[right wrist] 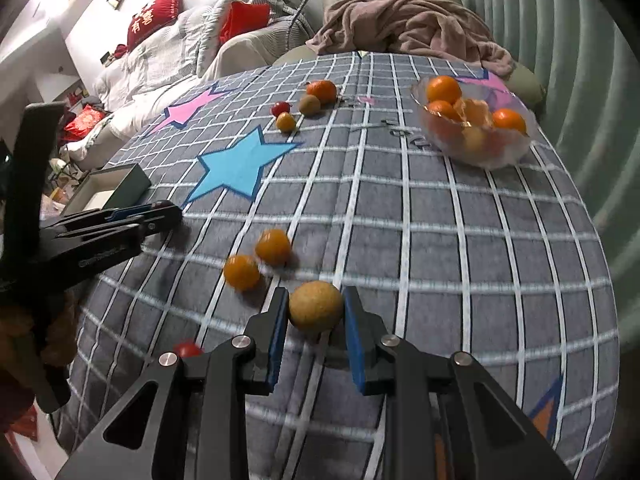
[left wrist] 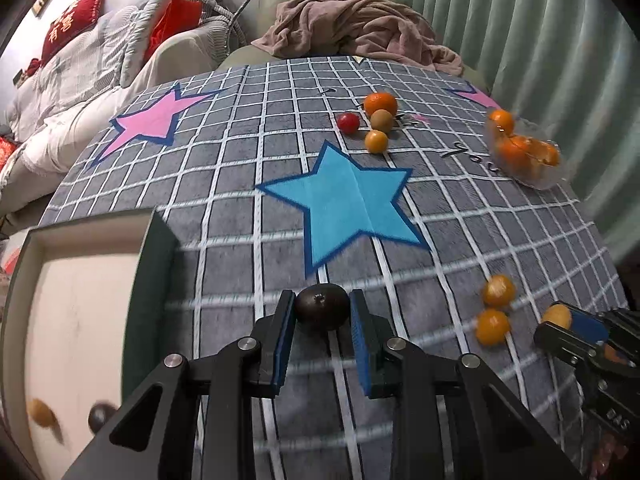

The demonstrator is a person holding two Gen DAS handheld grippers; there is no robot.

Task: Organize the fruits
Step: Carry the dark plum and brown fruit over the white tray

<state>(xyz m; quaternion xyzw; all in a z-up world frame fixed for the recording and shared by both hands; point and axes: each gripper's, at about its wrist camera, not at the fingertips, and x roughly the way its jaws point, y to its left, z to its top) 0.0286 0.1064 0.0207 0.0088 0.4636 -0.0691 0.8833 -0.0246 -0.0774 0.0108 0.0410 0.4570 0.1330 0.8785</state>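
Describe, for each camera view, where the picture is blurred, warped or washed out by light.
Left wrist view: fisheye bends the checked cloth; near cloth, the box and its fruits smear with motion; the far fruits stay sharp. Right wrist view: same curved grid; the two small oranges are blurred; glare whitens the upper left corner; the glass bowl is clear.

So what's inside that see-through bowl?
The clear bowl holds several oranges, at least one peeled into segments. A paler round fruit sits lower down. Anything beneath the pile is covered, so I can't tell.
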